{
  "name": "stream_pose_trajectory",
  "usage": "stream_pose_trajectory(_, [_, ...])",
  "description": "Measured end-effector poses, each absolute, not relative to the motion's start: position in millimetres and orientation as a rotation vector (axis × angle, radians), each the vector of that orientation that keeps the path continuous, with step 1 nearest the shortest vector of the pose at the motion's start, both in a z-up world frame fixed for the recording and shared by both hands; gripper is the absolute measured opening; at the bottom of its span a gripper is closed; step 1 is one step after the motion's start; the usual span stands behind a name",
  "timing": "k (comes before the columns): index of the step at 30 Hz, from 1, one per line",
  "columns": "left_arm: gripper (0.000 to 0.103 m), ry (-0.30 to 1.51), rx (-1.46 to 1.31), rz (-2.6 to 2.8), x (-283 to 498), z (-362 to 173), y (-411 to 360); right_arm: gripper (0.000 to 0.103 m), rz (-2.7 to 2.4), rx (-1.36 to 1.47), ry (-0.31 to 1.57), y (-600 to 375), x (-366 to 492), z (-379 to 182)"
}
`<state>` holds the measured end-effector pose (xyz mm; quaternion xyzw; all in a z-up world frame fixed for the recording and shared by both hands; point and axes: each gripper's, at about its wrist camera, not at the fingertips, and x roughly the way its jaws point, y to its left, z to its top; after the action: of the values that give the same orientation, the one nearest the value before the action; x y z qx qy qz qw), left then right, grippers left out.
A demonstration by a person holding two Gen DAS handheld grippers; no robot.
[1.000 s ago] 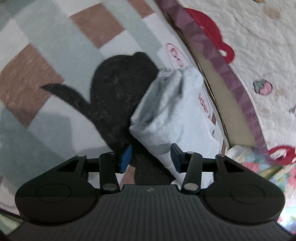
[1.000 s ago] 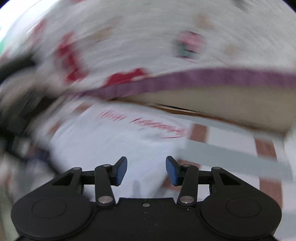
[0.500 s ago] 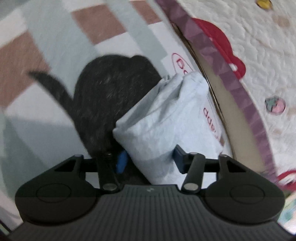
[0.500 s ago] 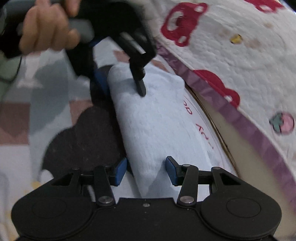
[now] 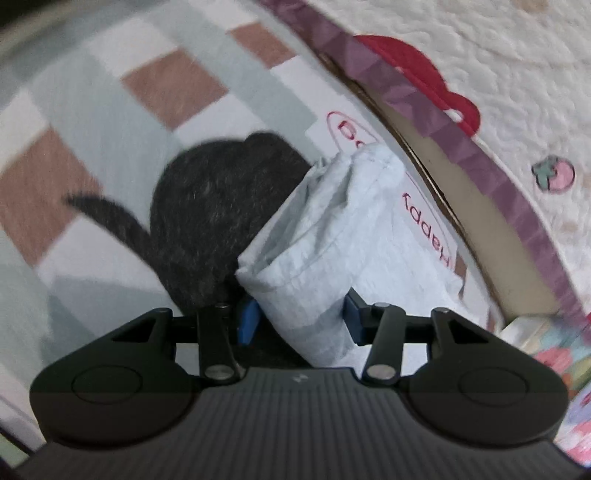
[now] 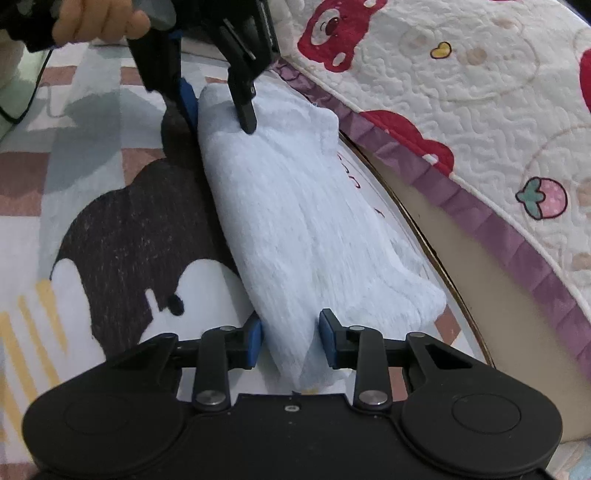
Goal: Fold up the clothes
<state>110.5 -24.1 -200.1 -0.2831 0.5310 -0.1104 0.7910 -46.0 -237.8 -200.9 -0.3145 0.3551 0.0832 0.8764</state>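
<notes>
Right claw [image 6: 290,341] now tighter round garment [image 6: 303,221]

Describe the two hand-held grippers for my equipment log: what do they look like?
Both match: the left gripper and right gripper have a black body with two round lobes, black linkage arms on silver pivot pins, and blue pads on the fingers. The left body is ribbed with a small pale mark. A thin dark cable trails by the hand, which wears a dark sleeve.

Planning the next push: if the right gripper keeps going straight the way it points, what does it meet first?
The folded light blue cloth: its near end already sits between the right gripper jaws. Farther along that line, the left gripper holds the far end.
</notes>
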Motion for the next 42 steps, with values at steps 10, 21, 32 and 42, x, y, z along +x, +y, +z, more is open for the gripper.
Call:
stream_pose_trajectory(10, [0.048,1.227,-0.699,-0.312,128,-214,-2,0.036,0.153,-0.634,0.722,-243,-58,-203])
stream_pose_trajectory(21, [0.049,1.136,-0.743,-0.498,132,-188,41,0.037,0.11,-0.483,0.724,-252,-69,-201])
stream_pose_trajectory(32, [0.051,1.032,-0.42,-0.688,144,-165,-34,0.055,-0.01,0.12,0.771,-286,-91,-173])
stream_pose_trajectory(42, [0.045,1.016,-0.253,-0.565,157,-179,-46,0.06,-0.164,1.345,0.652,-310,-94,-239])
